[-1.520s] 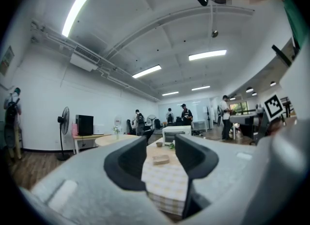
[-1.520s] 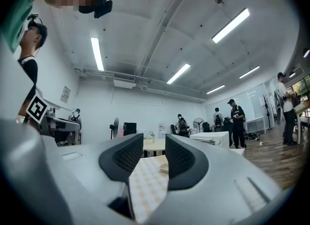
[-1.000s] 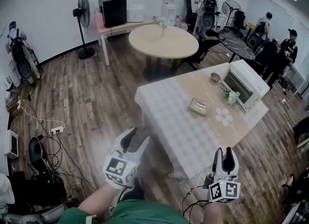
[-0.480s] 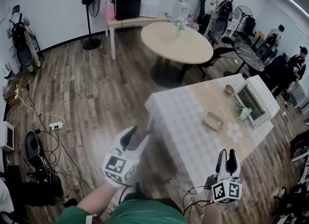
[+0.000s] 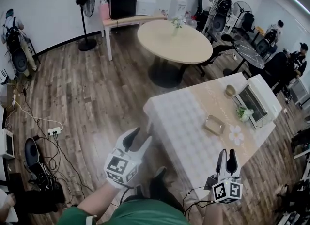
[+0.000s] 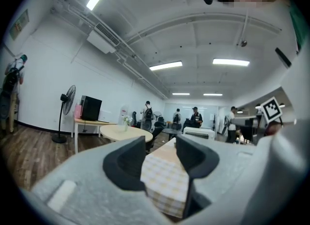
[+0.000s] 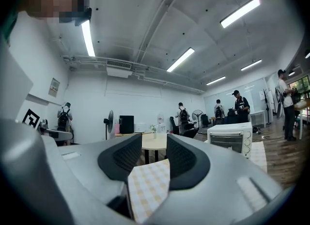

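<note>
Both grippers are held in the air, short of a rectangular table with a checked cloth [image 5: 186, 127]. My left gripper [image 5: 137, 137] is open and empty, just off the table's near left corner. In the left gripper view the cloth [image 6: 164, 180] shows between the left gripper's [image 6: 161, 156] jaws. My right gripper [image 5: 226, 157] hovers by the table's near edge, jaws a little apart, nothing between them. The cloth [image 7: 147, 187] also fills the gap of the right gripper [image 7: 154, 158] in its own view.
On the table are a white toaster oven [image 5: 257, 102], a shallow tray [image 5: 214, 124], a small bowl [image 5: 230, 91] and a flower sprig [image 5: 242, 112]. Beyond stand a round table [image 5: 174, 42], a fan [image 5: 87, 3] and several people [image 5: 220, 1]. Cables [image 5: 43, 132] lie on the wood floor at left.
The head view has shifted a little and a shoe now shows under the left gripper. In the left gripper view, the tray no longer shows between the jaws. Both grippers keep the same opening.
</note>
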Action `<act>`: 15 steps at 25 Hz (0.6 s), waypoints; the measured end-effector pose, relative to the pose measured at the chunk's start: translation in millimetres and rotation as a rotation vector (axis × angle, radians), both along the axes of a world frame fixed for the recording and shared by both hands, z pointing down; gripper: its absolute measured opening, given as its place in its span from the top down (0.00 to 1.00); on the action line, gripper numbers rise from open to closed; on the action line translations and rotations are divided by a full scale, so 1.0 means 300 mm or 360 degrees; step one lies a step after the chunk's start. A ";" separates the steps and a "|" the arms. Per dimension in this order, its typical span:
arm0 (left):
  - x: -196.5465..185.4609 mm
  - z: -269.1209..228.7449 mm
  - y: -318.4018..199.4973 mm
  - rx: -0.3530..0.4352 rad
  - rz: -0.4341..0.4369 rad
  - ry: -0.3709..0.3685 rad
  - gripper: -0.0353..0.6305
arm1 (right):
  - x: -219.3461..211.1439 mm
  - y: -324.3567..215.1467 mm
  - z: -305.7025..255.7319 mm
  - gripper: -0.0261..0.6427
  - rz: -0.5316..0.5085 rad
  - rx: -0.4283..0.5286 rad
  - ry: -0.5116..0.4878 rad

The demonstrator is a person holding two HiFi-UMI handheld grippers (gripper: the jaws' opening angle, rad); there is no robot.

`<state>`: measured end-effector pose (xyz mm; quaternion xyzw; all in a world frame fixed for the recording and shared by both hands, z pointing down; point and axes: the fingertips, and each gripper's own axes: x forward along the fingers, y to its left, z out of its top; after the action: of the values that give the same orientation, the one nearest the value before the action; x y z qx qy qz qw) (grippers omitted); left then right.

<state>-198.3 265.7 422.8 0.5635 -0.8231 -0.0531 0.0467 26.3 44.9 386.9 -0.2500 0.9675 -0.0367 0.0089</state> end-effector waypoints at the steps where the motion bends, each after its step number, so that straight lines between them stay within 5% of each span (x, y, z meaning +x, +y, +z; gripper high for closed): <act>1: -0.013 -0.010 -0.022 -0.0003 0.0001 -0.0011 0.65 | -0.013 -0.021 -0.006 0.75 0.0005 -0.0006 -0.0008; 9: -0.138 -0.081 -0.279 -0.0044 0.0018 -0.0095 0.66 | -0.123 -0.278 -0.023 0.75 0.0020 -0.0029 -0.0112; 15: -0.125 -0.065 -0.609 -0.0106 0.0173 -0.0067 0.66 | -0.114 -0.524 0.038 0.75 0.0073 -0.0147 -0.0149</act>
<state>-235.8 83.1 403.2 0.6064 -0.7934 -0.0113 0.0511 -7.8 -112.4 398.3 -0.2702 0.9573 -0.0927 0.0436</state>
